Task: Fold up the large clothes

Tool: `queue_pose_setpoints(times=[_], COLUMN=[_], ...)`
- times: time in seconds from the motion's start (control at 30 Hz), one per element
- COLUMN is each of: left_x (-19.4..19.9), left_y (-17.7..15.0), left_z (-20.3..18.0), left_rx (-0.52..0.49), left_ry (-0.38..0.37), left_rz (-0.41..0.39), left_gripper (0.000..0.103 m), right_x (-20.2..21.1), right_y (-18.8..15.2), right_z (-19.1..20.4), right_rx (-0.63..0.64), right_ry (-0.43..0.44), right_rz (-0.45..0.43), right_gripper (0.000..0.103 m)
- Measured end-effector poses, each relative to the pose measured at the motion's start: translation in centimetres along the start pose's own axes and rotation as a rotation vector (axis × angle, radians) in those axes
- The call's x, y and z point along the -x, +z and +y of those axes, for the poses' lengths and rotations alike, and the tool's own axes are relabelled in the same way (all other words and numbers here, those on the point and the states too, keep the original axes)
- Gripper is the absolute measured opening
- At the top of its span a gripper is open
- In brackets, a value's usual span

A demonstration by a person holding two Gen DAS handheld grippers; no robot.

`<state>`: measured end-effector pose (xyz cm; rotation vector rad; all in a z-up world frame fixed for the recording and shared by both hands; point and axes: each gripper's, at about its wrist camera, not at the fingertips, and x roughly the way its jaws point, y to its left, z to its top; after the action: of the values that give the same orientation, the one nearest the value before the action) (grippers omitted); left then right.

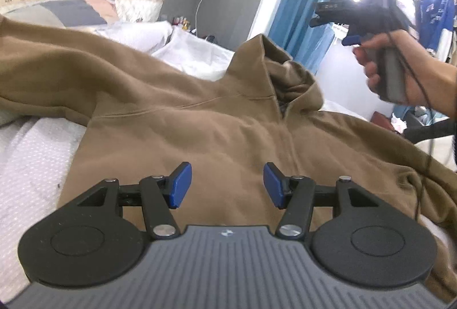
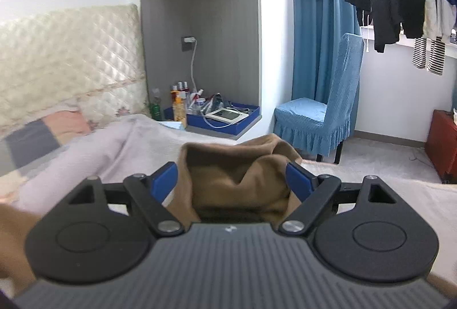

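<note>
While the brown hoodie (image 1: 177,120) lay spread front-up across the bed (image 1: 31,155), both grippers stood clear of it, likely between folds. Its chest sat just ahead of and below the left gripper (image 1: 227,185), whose jaws stood apart with nothing between them. Its hood (image 2: 237,175) stood bunched between the right gripper's (image 2: 231,180) widely spread pads, seemingly behind them; I could not tell whether cloth touched either pad. Judged: hood propped up and sleeves flung outward, so the garment was laid out for folding, not yet folded.
</note>
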<state>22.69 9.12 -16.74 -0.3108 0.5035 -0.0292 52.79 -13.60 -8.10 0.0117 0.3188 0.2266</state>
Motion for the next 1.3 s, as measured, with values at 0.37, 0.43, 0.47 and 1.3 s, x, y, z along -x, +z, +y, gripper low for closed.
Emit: queue_pose_setpoints(times=[0.37,0.43,0.47,1.3], left_x=[7.9,8.4,8.7,14.1], left_y=[-0.6,-0.9,-1.0,-3.5], left_z=[-1.1,-1.5,-1.7,-4.0], left_rx=[0.040,0.034,0.028,0.054], left_ry=[-0.040,-0.039,-0.034,-0.055], left_rz=[-0.053,-0.048,-0.041,0.131], left_gripper=[0.062,0.062,0.062,0.062], right_x=[17.9,20.3,21.1,25.8], right_y=[-5.5,-6.8,-7.4,-22.9], right_z=[0.6,0.3,0.3,-12.0], right_rx=[-0.067,-0.072,-0.075,-0.769], right_ry=[0.014,-0.004,-0.032,-0.070], right_rz=[0.038,0.081,0.113,0.657], right_gripper=[0.084,0.084,0.084,0.084])
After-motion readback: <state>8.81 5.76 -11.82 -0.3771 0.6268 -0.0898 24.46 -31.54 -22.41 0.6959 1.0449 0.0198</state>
